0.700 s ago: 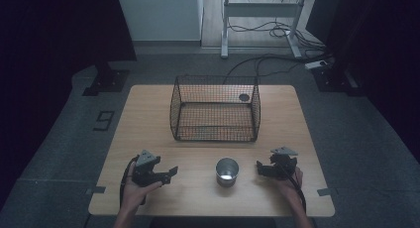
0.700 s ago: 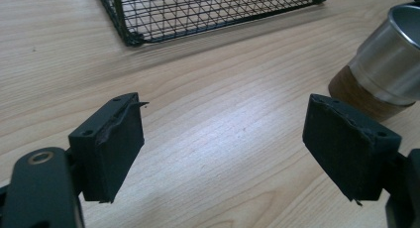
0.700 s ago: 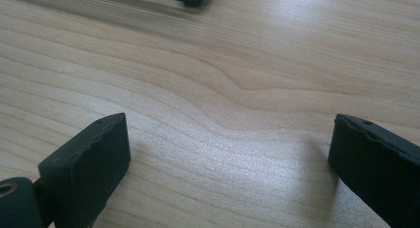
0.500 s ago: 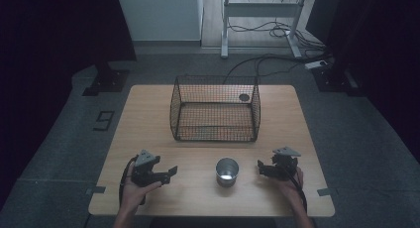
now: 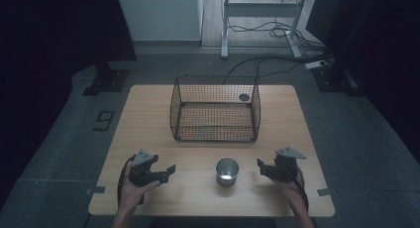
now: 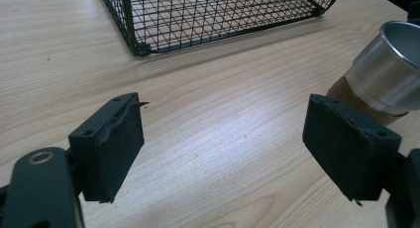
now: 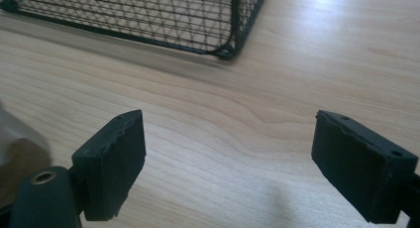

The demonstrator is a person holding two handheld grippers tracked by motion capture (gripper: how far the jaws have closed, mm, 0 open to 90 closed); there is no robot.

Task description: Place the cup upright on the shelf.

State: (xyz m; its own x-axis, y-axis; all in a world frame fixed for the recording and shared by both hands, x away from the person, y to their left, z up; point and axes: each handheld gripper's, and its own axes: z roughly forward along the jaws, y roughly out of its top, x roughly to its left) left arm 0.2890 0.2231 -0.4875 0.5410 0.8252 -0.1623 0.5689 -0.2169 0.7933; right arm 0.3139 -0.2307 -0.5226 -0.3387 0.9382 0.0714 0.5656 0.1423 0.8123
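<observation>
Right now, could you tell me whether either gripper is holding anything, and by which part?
Nothing is held: left gripper and right gripper are open over bare table.

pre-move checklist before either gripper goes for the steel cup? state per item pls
1. Left gripper open: ok, jaws wide apart over bare wood.
2. Right gripper open: ok, jaws wide apart, nothing between them.
3. Steel cup upright and free: ok, it stands open end up on the table, between the two grippers, touched by neither.
4. Cup empty: cannot tell, its inside is too small and too bright to read in the high view.
5. Wire basket ready to receive: ok, it sits upright beyond the cup with nothing seen inside.
6. Path from cup to basket: ok, bare wood lies between them.
</observation>
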